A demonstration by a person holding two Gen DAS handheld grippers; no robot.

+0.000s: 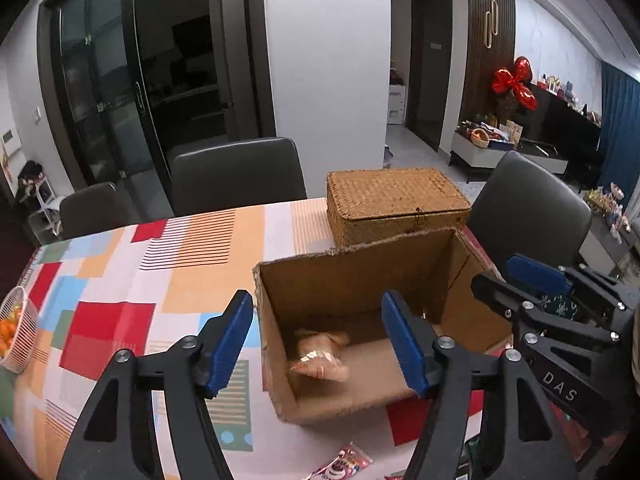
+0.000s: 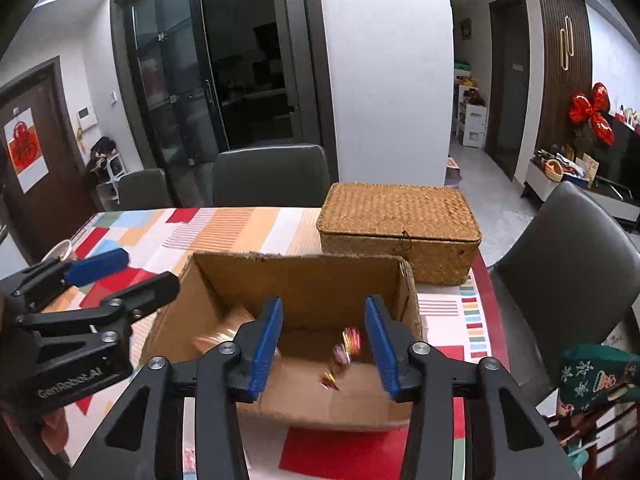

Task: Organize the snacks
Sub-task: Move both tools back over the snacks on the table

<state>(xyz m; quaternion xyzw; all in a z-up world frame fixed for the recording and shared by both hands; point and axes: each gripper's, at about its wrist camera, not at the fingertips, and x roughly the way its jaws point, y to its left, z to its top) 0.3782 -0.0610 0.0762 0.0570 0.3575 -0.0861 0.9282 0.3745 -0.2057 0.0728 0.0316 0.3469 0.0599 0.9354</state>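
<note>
We hold both grippers over the cardboard box [image 2: 296, 320] — right gripper [image 2: 324, 340] wide and empty, left gripper [image 1: 318, 344] wide too. Snacks [image 2: 344, 354] blur inside, an orange packet [image 1: 320, 354] lies there; next we reach low for the pink packet [image 1: 348, 462].

Cardboard box [image 2: 296, 280] open-topped, basket [image 2: 400, 228] behind

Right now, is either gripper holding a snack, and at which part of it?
Neither holds anything. The left gripper and the right gripper are open over the cardboard box; blurred small snacks are between the right fingers, untouched.
</note>
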